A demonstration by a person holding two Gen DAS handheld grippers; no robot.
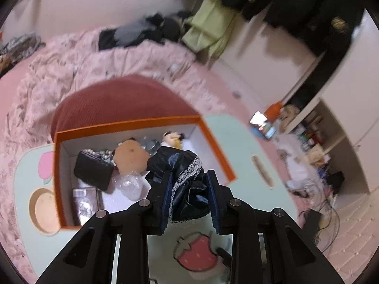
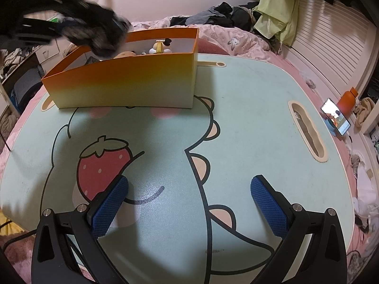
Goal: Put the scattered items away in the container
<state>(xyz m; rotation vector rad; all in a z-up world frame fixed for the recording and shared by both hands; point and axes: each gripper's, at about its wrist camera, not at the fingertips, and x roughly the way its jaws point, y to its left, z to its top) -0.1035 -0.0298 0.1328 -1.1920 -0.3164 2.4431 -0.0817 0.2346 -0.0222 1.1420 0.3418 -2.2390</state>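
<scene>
My left gripper point(image 1: 189, 177) is shut on a black satin cloth with white lace trim point(image 1: 182, 172), holding it at the near rim of the orange box point(image 1: 132, 125). Inside the box lie a black quilted pouch point(image 1: 93, 171), a pearl string, a tan round plush point(image 1: 130, 156), clear plastic wrap point(image 1: 129, 185) and a small figure point(image 1: 171, 138). In the right wrist view the same box point(image 2: 123, 82) stands at the far left of the table, with the left gripper and cloth a dark blur point(image 2: 94, 33) above it. My right gripper point(image 2: 189, 189) stands open over the table, holding nothing.
The low table point(image 2: 248, 118) has a mint cartoon top with a strawberry print point(image 2: 101, 163) and a handle slot point(image 2: 308, 137). It stands on a bed with a pink quilt point(image 1: 59, 71). A phone point(image 2: 335, 119) and orange bottle point(image 2: 347, 103) sit to the right.
</scene>
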